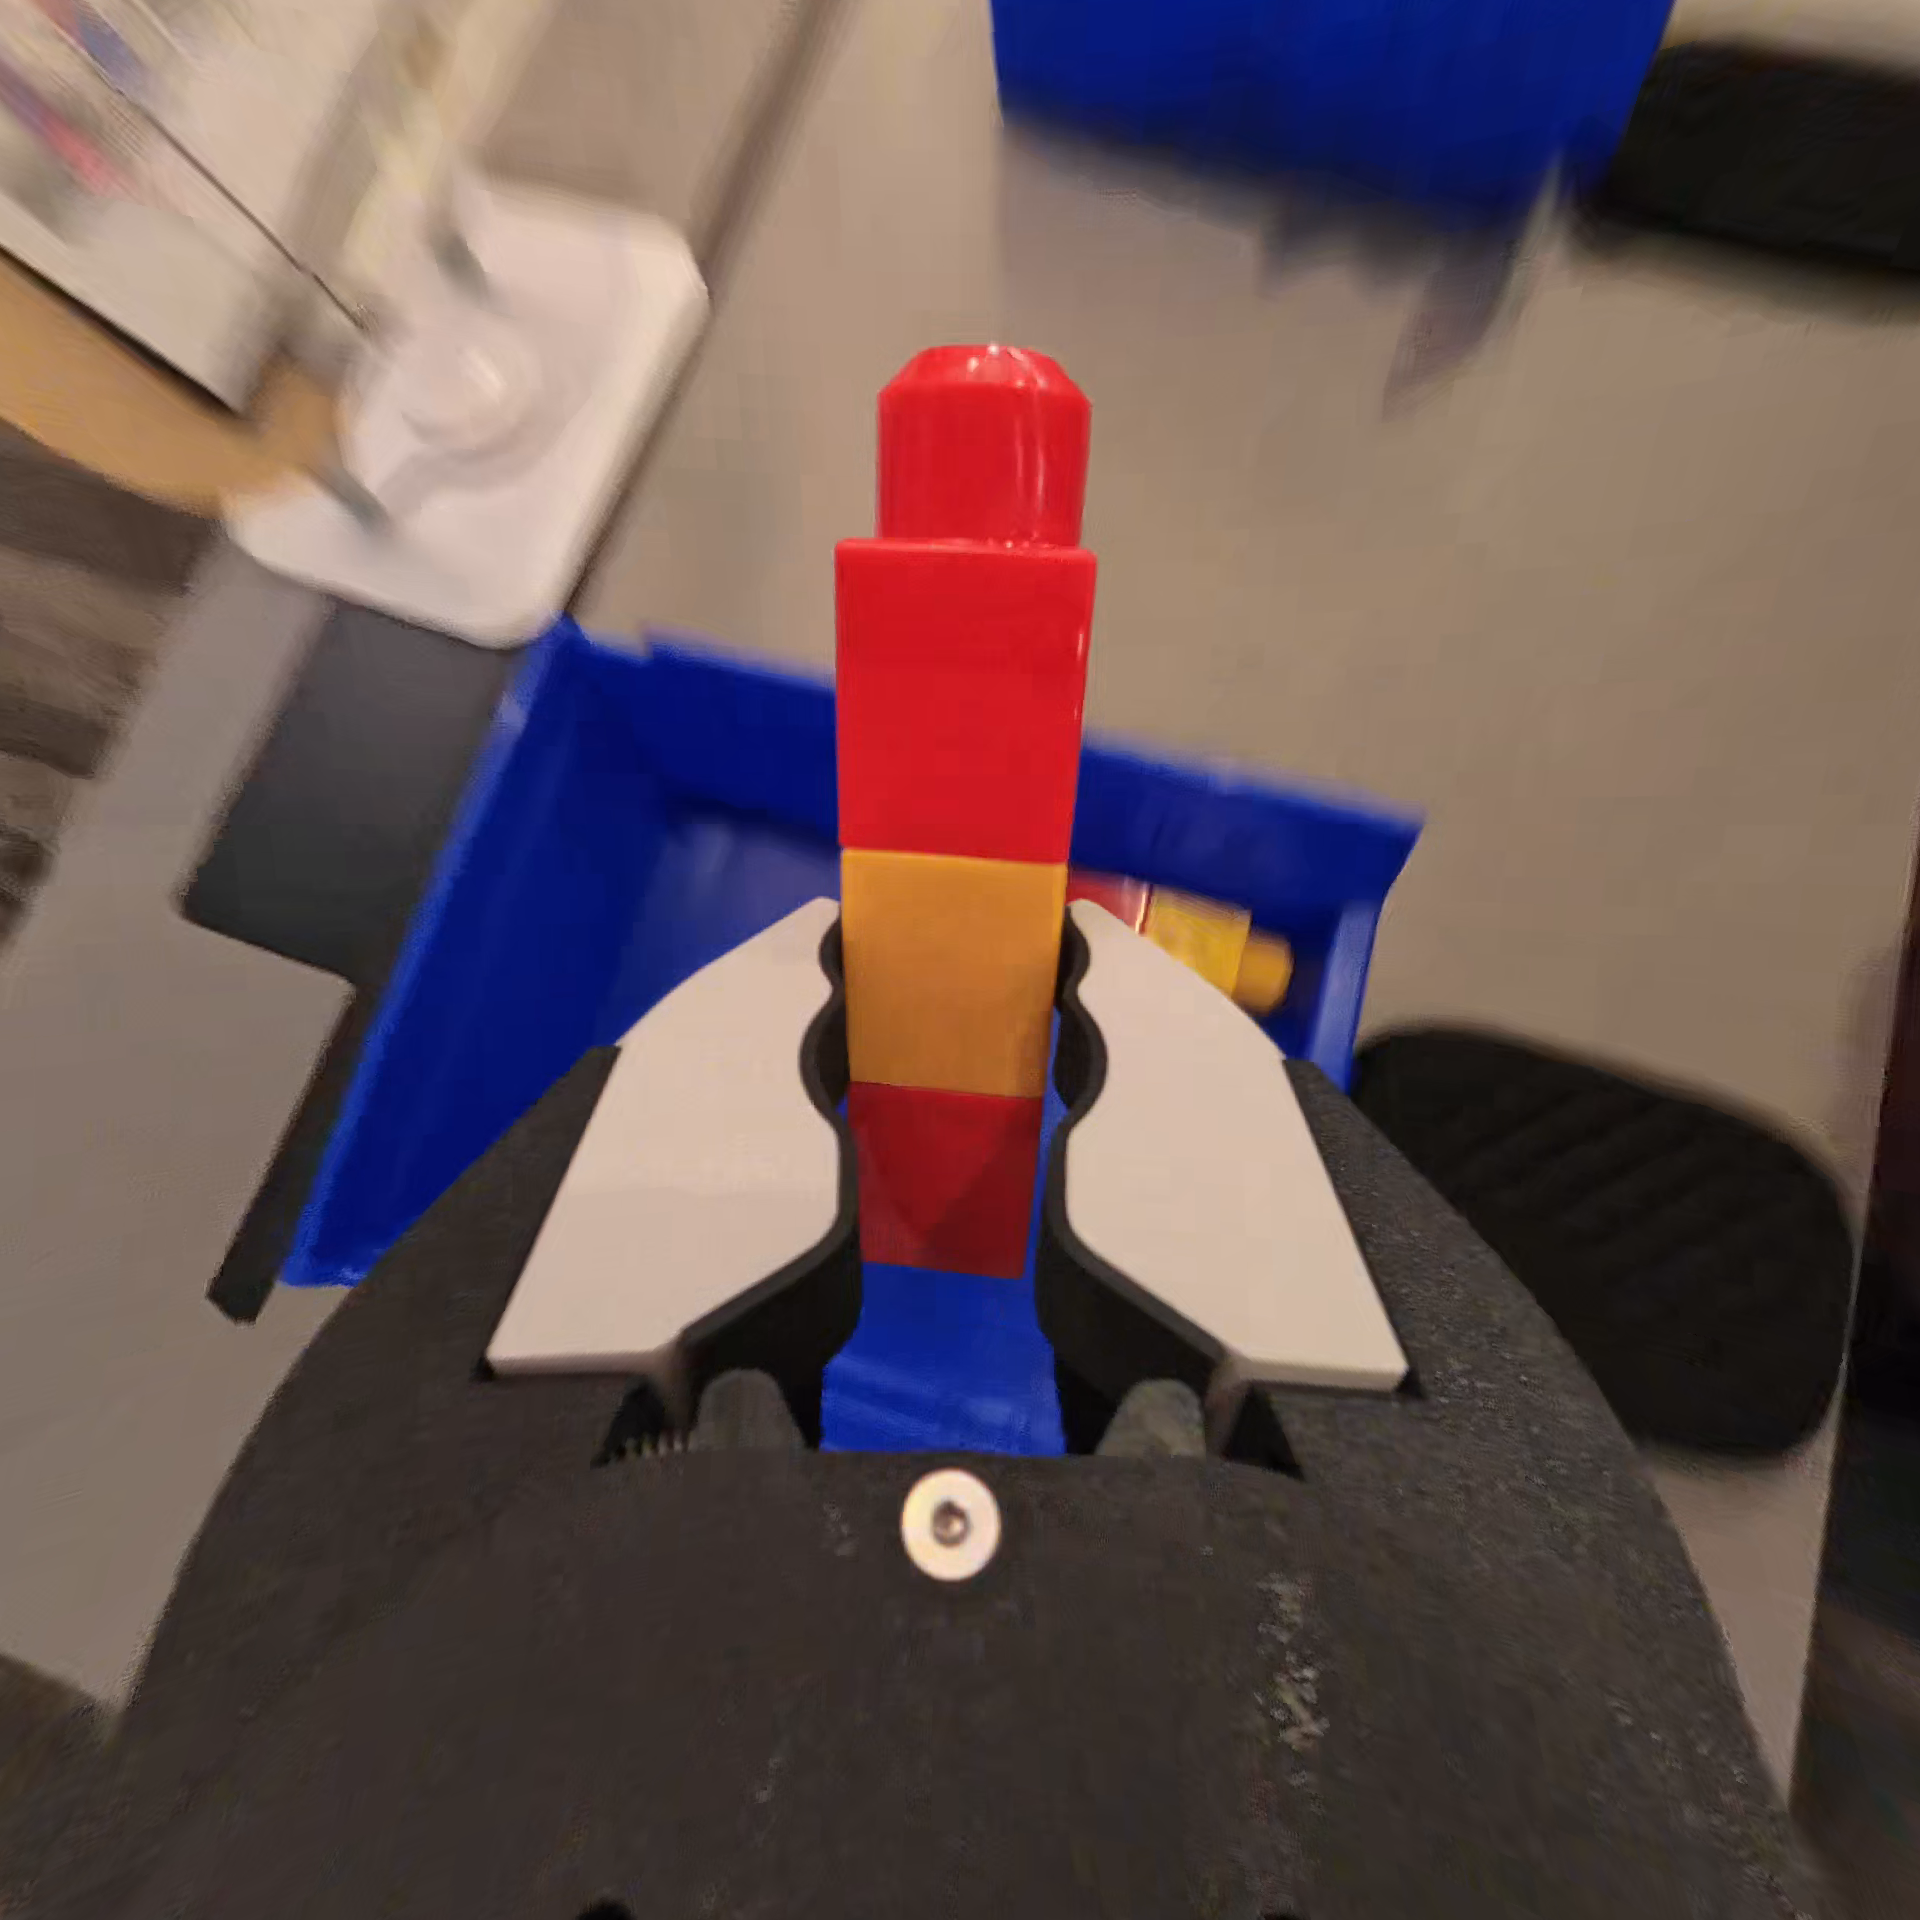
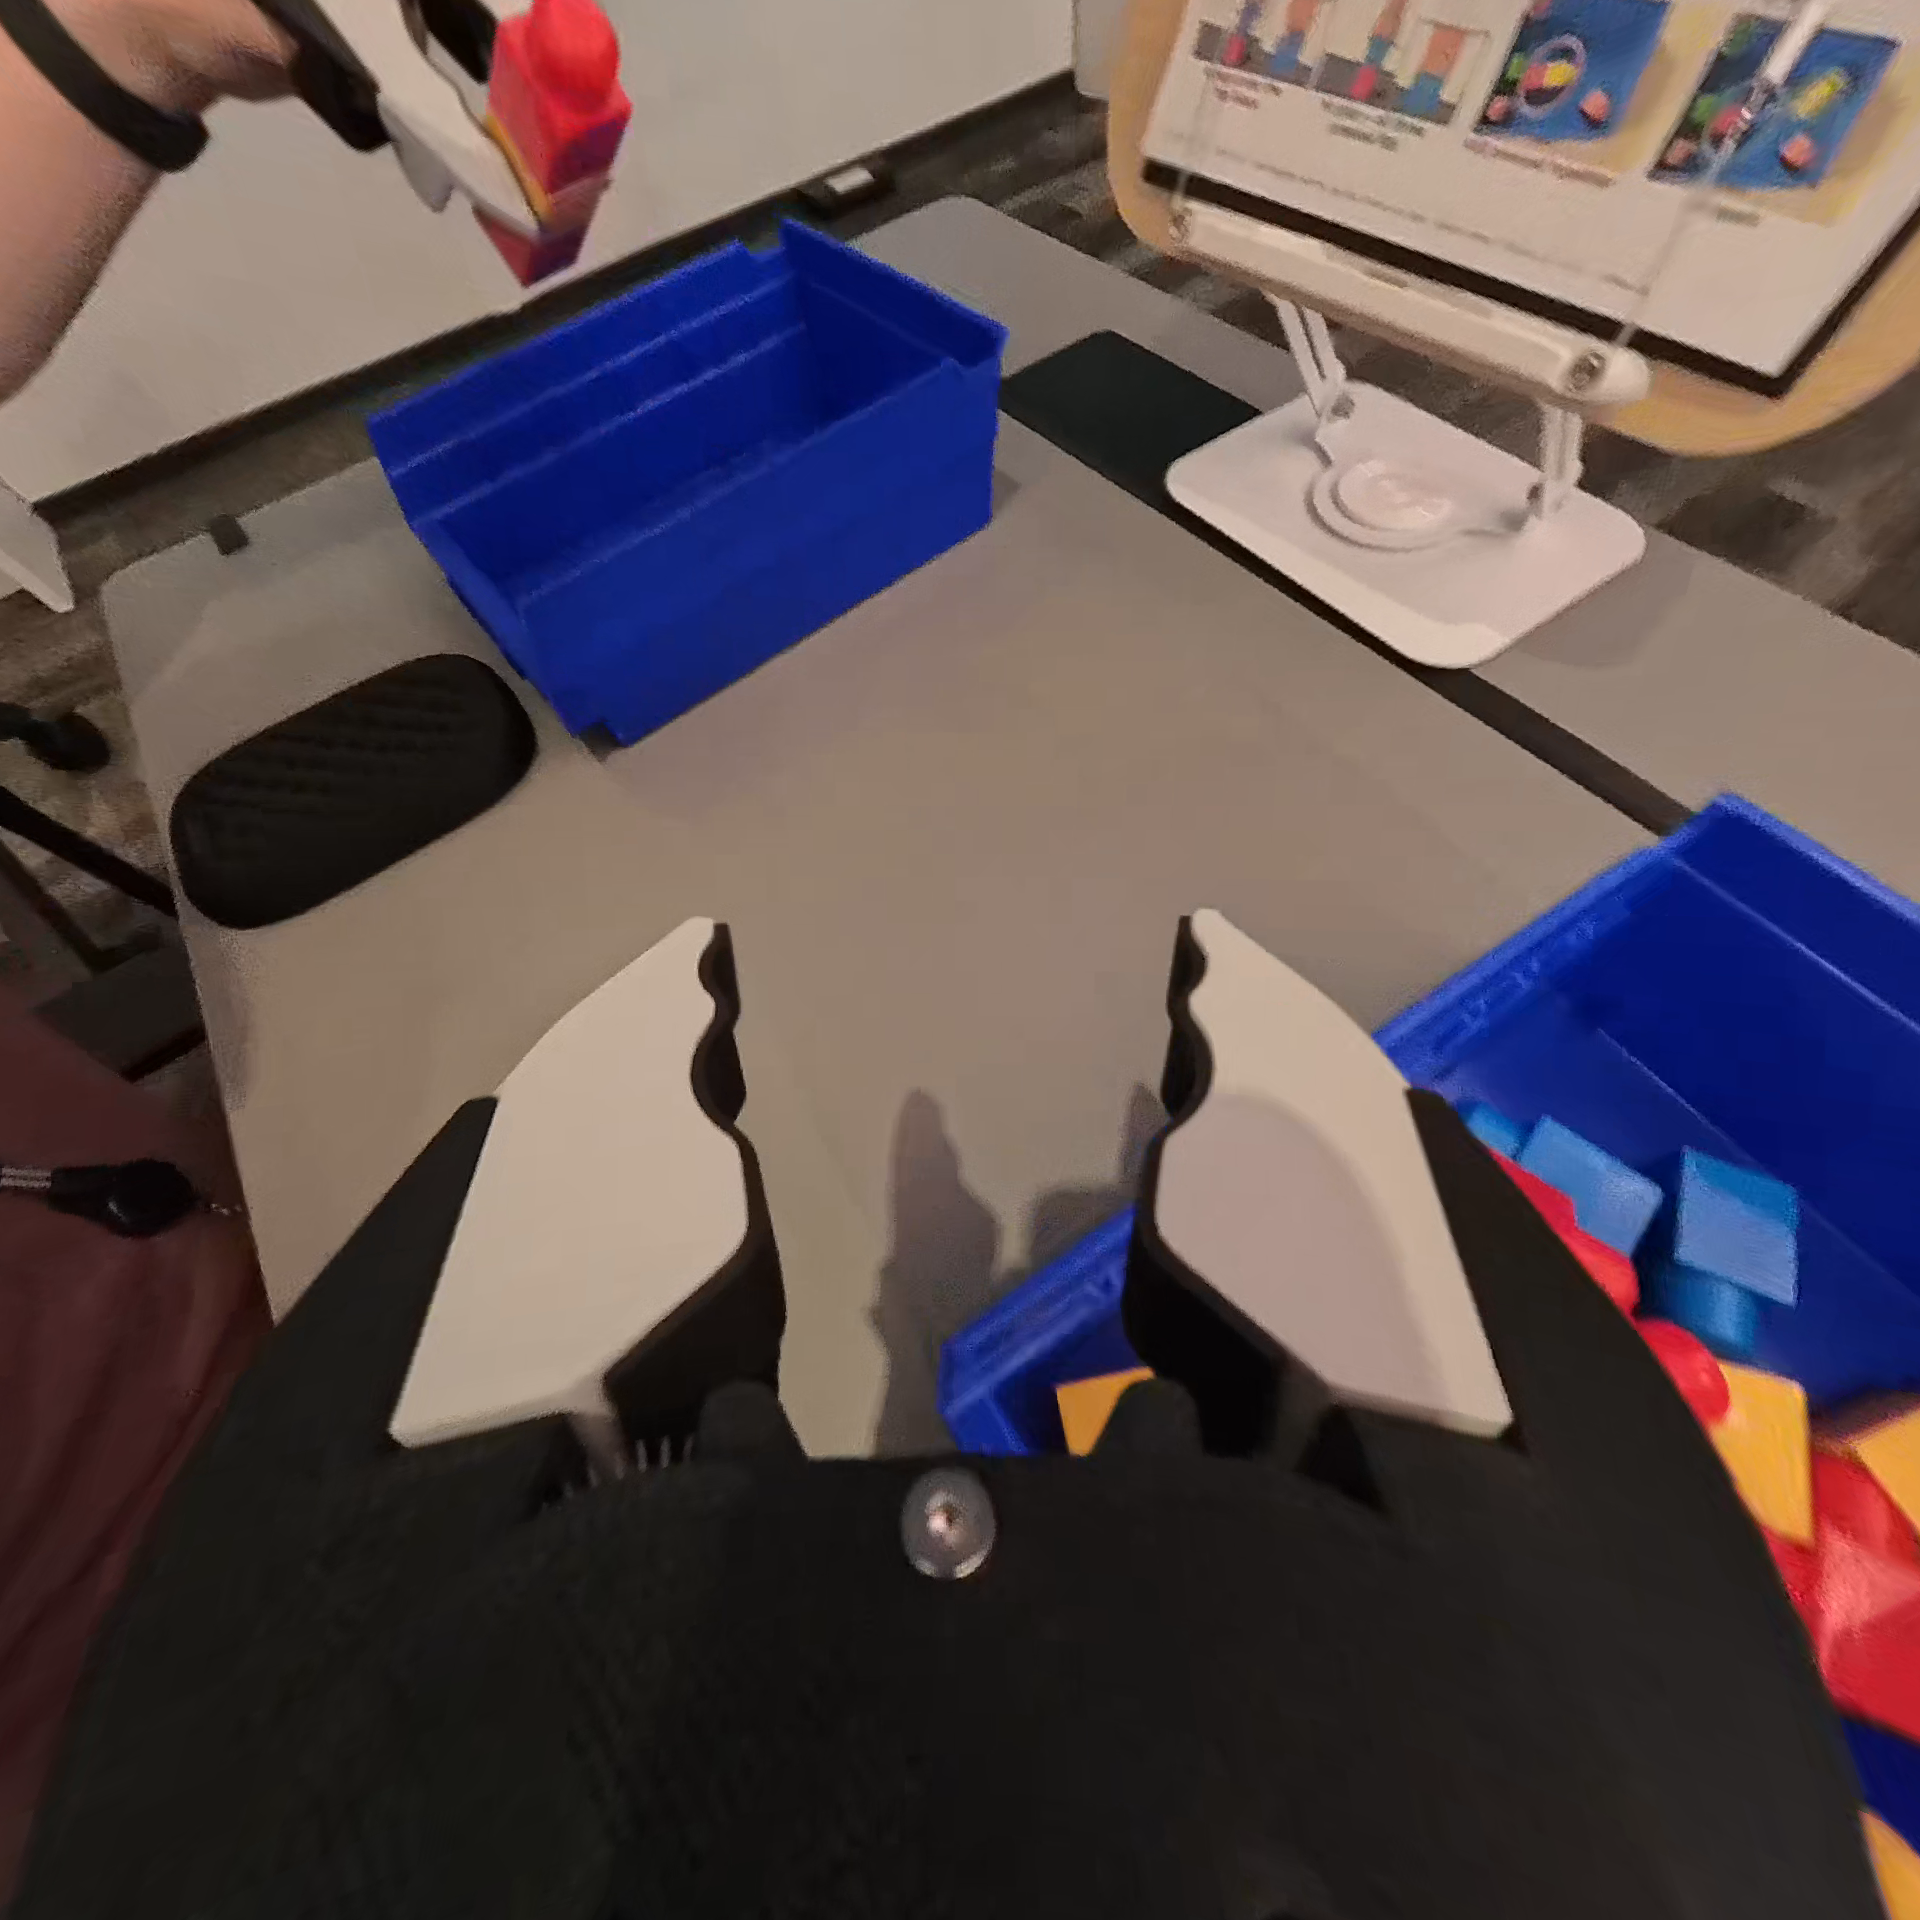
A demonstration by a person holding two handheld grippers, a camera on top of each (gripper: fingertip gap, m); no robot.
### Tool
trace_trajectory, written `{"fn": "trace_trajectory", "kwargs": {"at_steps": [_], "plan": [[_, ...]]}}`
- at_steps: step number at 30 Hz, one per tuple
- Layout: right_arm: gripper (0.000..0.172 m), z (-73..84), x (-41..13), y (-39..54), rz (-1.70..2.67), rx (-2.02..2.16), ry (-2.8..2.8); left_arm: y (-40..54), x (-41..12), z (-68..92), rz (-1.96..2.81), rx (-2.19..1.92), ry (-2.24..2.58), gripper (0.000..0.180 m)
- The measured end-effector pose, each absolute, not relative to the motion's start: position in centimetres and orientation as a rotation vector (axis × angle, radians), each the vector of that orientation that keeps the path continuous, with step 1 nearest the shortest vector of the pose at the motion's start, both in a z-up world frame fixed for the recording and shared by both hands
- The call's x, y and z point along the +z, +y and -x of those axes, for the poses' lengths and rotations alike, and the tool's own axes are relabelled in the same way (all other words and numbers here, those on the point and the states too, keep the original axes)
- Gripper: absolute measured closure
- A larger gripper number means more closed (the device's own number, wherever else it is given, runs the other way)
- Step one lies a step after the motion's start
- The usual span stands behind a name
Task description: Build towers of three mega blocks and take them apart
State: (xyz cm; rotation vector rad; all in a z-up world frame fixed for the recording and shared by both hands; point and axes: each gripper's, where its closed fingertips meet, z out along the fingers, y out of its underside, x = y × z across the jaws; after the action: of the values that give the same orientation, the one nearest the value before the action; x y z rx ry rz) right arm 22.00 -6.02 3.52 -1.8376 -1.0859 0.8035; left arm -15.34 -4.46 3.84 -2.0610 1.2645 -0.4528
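Note:
My left gripper [image 1: 951, 920] is shut on a tower of three mega blocks [image 1: 961, 727]: red on top, orange in the middle, dark red at the bottom. The pads press on the orange block's sides. The tower hangs in the air above a blue bin [image 1: 582, 831], where a red and yellow piece [image 1: 1210, 945] lies. The right wrist view shows this gripper [image 2: 457, 135] and tower [image 2: 556, 135] at the top left, above the far blue bin [image 2: 707, 468]. My right gripper [image 2: 951, 935] is open and holds nothing, above the grey table [image 2: 1039, 779].
A second blue bin [image 2: 1714, 1039] with several red, blue and orange blocks stands at the right, partly under my right gripper. A black oval case [image 2: 343, 790] lies left of the far bin. A white stand [image 2: 1434, 520] with a picture sheet is at the back right. The gap from one gripper's tips to the other's is roughly 40 centimetres.

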Motion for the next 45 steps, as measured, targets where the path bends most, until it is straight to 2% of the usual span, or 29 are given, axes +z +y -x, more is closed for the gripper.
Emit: {"fn": "trace_trajectory", "kwargs": {"at_steps": [3, 7, 11, 17, 18, 19, 23, 26, 28, 33, 36, 39, 42, 43, 44, 45], "plan": [[0.092, -17.0, 5.6, -6.9, 1.684, 0.909, -1.165, -5.6, 10.9, 10.8, 1.862, -0.621, 0.993, 0.144], [0.091, -9.8, 9.7, -9.9, 1.452, 1.087, -1.246, -7.7, 16.2, 1.6, 1.645, -0.914, 0.799, 0.145], [0.091, -7.3, 14.2, -11.1, 1.302, 1.193, -1.183, -9.0, 18.6, -6.4, 1.48, -1.206, 0.738, 0.144], [0.118, -9.8, 15.5, -11.3, 1.312, 1.392, -1.115, -9.8, 19.1, -12.8, 1.405, -1.359, 0.783, 0.144], [0.13, -10.4, 15.4, -11.3, 1.319, 1.422, -1.111, -10.0, 18.8, -13.6, 1.416, -1.361, 0.811, 0.144], [0.135, -10.9, 15.2, -11.3, 1.325, 1.452, -1.106, -9.9, 18.6, -14.2, 1.426, -1.346, 0.825, 0.144], [0.136, -12.4, 14.3, -11.2, 1.368, 1.465, -1.118, -9.5, 18.3, -15.9, 1.447, -1.331, 0.821, 0.145], [0.136, -12.4, 11.6, -11.7, 1.447, 1.319, -1.231, -9.1, 21.3, -15.0, 1.312, -1.478, 0.706, 0.145], [0.135, -12.9, 10.8, -11.9, 1.469, 1.292, -1.228, -8.7, 21.5, -14.8, 1.335, -1.437, 0.738, 0.145], [0.135, -22.1, 10.0, -6.2, 1.603, 0.981, -0.965, -9.5, 20.8, -15.7, 1.4, -1.326, 0.871, 0.144], [0.135, -31.7, 4.8, -0.5, 1.918, 0.677, -0.768, -9.6, 20.2, -16.1, 1.425, -1.272, 0.92, 0.144], [0.135, -36.8, 0.0, 1.7, 2.113, 0.619, -0.649, -9.7, 19.5, -16.8, 1.436, -1.242, 0.955, 0.144], [0.135, -37.8, -2.4, 1.9, 2.172, 0.572, -0.634, -9.5, 18.3, -17.6, 1.456, -1.212, 0.977, 0.144], [0.13, -37.9, -2.7, 2.1, 2.183, 0.541, -0.632, -9.5, 17.8, -17.8, 1.466, -1.205, 0.986, 0.144], [0.114, -37.8, -2.6, 2.4, 2.181, 0.514, -0.625, -9.5, 17.5, -18.1, 1.471, -1.209, 0.989, 0.144], [0.105, -37.3, -1.7, 2.4, 2.151, 0.509, -0.626, -9.5, 17.2, -18.3, 1.474, -1.22, 0.991, 0.144]]}}
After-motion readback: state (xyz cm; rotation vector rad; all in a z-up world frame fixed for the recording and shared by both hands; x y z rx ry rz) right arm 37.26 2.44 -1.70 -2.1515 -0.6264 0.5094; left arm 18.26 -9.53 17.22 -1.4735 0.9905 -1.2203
